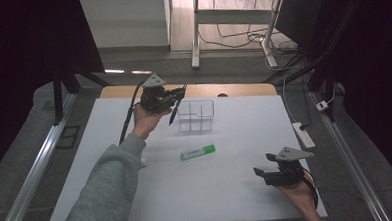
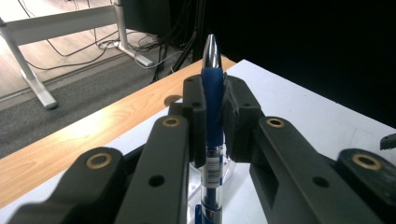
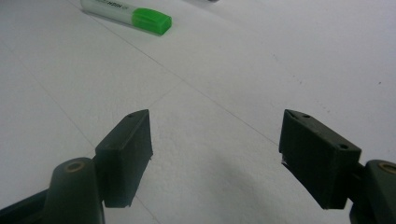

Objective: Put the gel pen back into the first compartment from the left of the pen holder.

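The left gripper [image 1: 176, 99] clenches a blue ballpoint pen [image 2: 213, 116] between its two black jaws. In the left gripper view the pen stands upright between the pads, with its silver tip above them and its clear barrel running down below. From the high view, the pen [image 1: 172, 114] hangs at a slant from the gripper, raised over the far left part of the white table [image 1: 227, 189]. Just to its right sits a clear plastic organizer tray [image 1: 196, 115] with several compartments, and all that can be seen of them look empty.

The right gripper [image 1: 260, 171] rests low over the near right part of the table, held in the person's hand. Its jaws stand wide apart with nothing between them, as the right gripper view shows, with only bare table surface beneath.

A green highlighter [image 1: 198, 152] lies flat on the table between the two grippers, nearer than the tray and well apart from both sets of jaws. In the right gripper view the highlighter [image 3: 130, 14] lies far ahead of the open jaws.

The step in hand appears to be carrying the pen to the tray. The next move likely calls for shifting the pen rightward over one compartment, lowering it inside the walls, then releasing. The highlighter would seem to be left for afterwards.
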A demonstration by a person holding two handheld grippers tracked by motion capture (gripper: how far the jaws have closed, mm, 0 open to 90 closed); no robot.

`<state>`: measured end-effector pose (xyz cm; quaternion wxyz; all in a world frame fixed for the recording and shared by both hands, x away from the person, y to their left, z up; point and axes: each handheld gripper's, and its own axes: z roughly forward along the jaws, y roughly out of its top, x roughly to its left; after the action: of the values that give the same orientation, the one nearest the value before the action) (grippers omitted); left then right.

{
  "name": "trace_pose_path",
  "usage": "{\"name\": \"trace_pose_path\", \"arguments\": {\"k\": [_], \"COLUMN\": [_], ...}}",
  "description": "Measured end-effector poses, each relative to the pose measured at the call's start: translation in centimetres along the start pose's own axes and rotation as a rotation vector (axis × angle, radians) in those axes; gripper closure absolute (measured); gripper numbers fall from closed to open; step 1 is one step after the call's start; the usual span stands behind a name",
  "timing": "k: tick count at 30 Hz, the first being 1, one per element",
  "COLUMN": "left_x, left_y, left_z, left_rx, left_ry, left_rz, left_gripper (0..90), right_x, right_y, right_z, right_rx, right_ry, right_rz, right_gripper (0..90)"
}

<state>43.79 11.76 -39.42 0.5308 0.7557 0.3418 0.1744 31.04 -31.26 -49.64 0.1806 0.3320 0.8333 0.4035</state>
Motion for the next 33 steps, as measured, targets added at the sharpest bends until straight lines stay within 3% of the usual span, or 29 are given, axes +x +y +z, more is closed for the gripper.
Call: {"name": "trace_pose_path", "arguments": {"k": [33], "left_x": [1.4], "left_y": [1.5], "left_z": [4.1], "left_rx": [-0.023], "left_ry": [0.042], "left_rz": [-0.028], "left_gripper": [79.3], "right_x": [-0.2], "right_y": [-0.2], "right_z": [-0.1], "right_rx": [0.002], "right_ry": [-0.004], "right_rz": [0.006], "right_gripper": [24.9]}}
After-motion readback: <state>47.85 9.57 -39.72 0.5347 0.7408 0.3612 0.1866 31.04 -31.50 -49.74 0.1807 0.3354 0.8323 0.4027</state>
